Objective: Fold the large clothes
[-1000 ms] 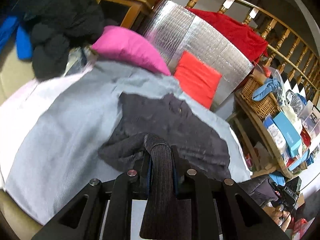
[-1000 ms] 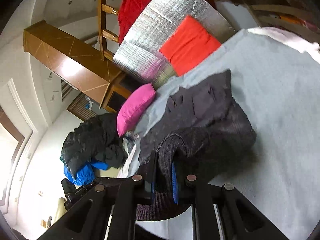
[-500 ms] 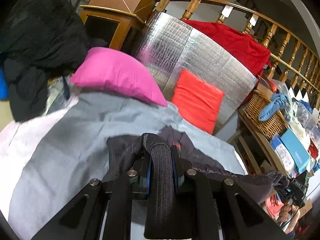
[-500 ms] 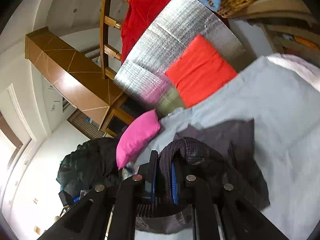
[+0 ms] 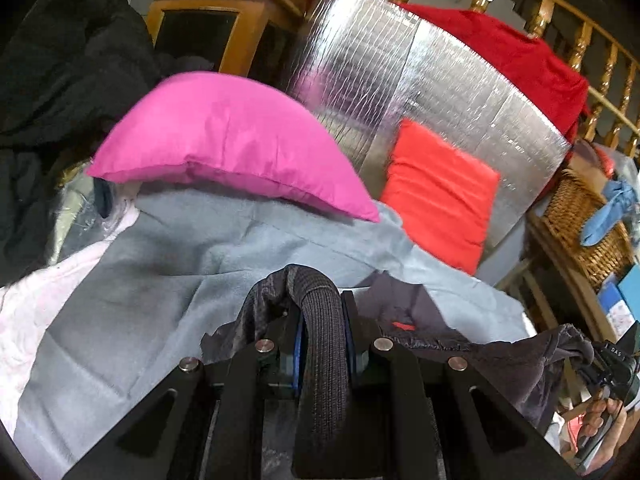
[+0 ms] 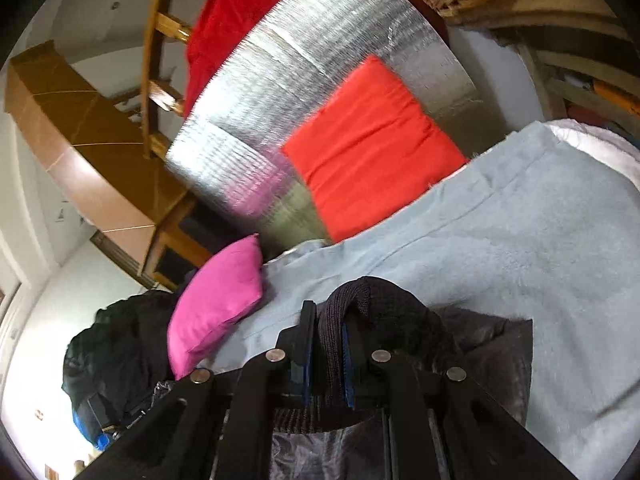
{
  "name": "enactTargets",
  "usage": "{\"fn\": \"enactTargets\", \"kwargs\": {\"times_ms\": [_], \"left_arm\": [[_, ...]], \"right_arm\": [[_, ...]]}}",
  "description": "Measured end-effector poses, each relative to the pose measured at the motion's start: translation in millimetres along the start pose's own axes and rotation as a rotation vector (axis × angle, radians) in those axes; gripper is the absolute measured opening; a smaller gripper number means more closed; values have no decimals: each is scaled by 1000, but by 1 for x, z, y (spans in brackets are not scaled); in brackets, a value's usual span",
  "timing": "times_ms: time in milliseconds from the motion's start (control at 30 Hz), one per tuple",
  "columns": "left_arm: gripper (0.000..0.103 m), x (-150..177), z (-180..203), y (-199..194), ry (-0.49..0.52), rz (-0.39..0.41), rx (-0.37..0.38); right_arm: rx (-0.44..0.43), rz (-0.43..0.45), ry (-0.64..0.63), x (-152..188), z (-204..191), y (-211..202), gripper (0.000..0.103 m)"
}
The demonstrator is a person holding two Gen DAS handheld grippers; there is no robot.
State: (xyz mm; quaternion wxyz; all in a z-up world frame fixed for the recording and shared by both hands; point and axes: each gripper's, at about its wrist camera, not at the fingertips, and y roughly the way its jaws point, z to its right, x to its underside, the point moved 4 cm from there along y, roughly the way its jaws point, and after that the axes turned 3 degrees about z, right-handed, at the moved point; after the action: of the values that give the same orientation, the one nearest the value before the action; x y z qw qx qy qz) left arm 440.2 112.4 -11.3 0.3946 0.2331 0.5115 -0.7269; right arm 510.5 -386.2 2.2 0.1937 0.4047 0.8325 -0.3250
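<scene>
Between the clamped pads of the left gripper [image 5: 322, 344] and of the right gripper [image 6: 328, 354], the ribbed hem of the dark garment [image 5: 480, 354] is held at two points, stretched sideways above the grey blanket [image 5: 160, 276], its body hanging toward the camera side.

We can't see the fingertips of either gripper: the ribbed hem [image 5: 322, 320] wraps over them. Most of the jacket [image 6: 492, 352] sits behind the fingers, below the frame edge. Right of the fingers, the basket [image 5: 588, 224] contents blur.
</scene>
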Motion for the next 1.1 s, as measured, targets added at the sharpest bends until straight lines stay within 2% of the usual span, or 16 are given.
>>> {"fn": "enactTargets", "kwargs": {"times_ms": [567,800,867,900,933,967,1000,1067,1100], "left_arm": [[18,18,-17,101,0,-114,-82],[27,29,-30,130,-59,-187,-124],[36,27,-27,129,-75,-199,-112],[46,25,-26,127,-82,-200,-106],[62,21,-26,123,-88,-190,-104],[70,16,-28,118,-88,-168,-123],[83,9,-29,108,-88,-126,-153],[87,-5,-35,87,-104,-50,-186],[87,-8,-38,79,-113,-39,-187]], "right_arm": [[116,-48,24,-4,51,76,9],[161,-93,85,7,79,104,11],[172,-110,109,10,83,109,21],[175,-100,118,9,84,107,26],[176,-89,122,8,82,104,50],[179,-77,125,6,81,100,87],[183,-55,128,3,79,94,92],[164,-28,112,-2,72,81,92],[155,-25,100,-4,67,74,92]]}}
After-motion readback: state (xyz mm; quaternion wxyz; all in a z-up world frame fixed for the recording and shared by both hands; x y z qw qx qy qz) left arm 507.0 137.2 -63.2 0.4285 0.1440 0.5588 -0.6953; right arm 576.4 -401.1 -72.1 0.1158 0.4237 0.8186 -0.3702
